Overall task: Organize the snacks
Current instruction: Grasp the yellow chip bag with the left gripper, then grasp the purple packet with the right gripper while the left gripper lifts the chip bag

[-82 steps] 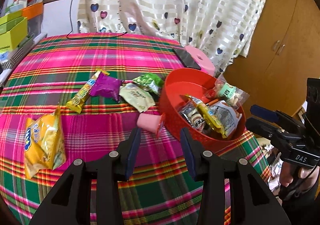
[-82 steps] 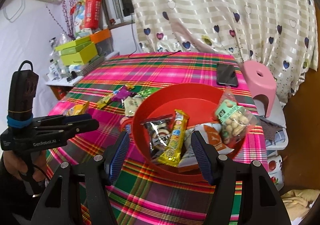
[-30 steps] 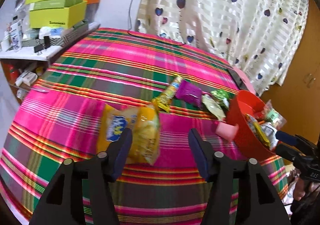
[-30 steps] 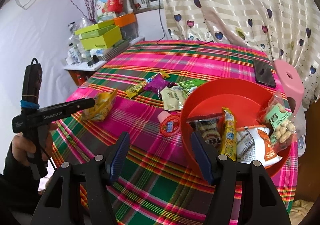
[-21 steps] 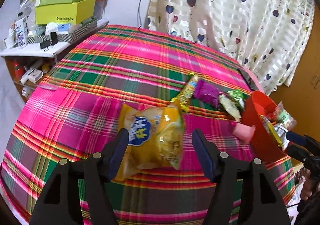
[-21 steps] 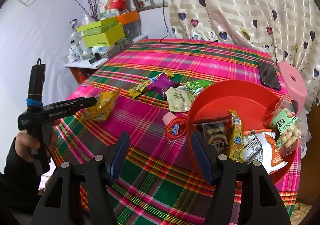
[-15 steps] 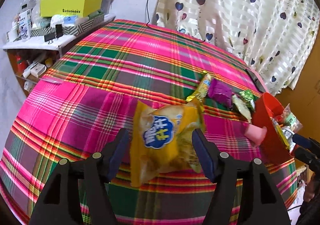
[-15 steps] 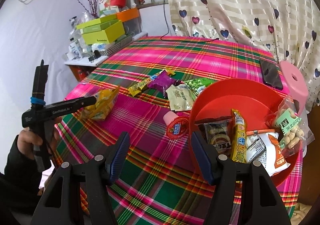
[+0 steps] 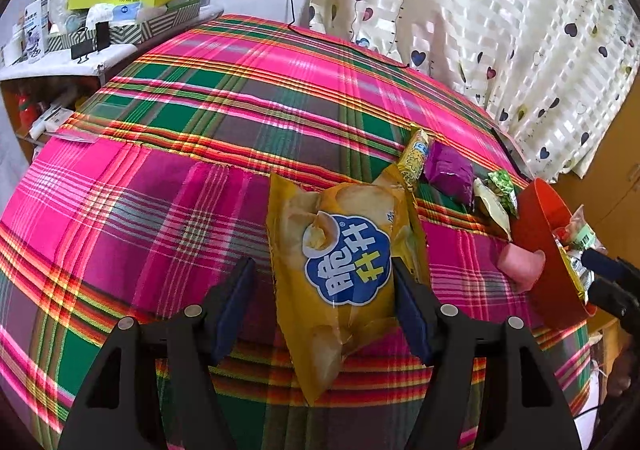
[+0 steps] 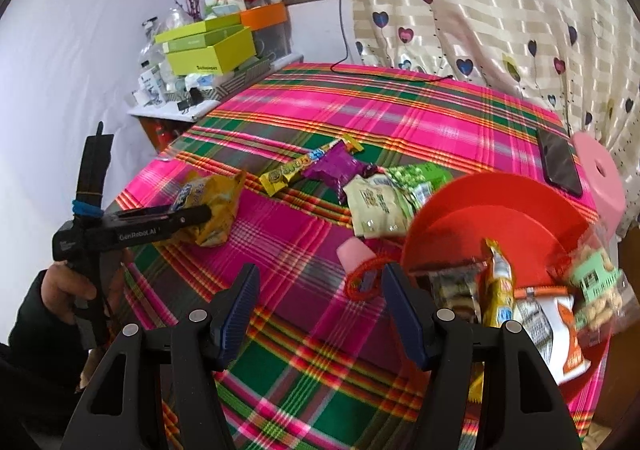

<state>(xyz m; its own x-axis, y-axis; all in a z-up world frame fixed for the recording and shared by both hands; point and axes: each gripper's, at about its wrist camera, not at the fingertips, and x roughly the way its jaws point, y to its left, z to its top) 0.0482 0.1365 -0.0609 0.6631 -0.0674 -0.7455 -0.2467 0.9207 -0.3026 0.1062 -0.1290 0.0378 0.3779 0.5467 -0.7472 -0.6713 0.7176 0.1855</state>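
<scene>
Left gripper stood open astride the yellow chip bag — bag's long axis ran along the fingers, pads clear of it — right gripper well apart, open, empty

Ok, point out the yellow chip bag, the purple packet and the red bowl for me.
yellow chip bag (image 9: 347,262), left wrist view, on its blue logo.
purple packet (image 10: 338,166), right wrist view, middle of the wrapper.
red bowl (image 10: 500,190), right wrist view, bare far inner wall.
</scene>
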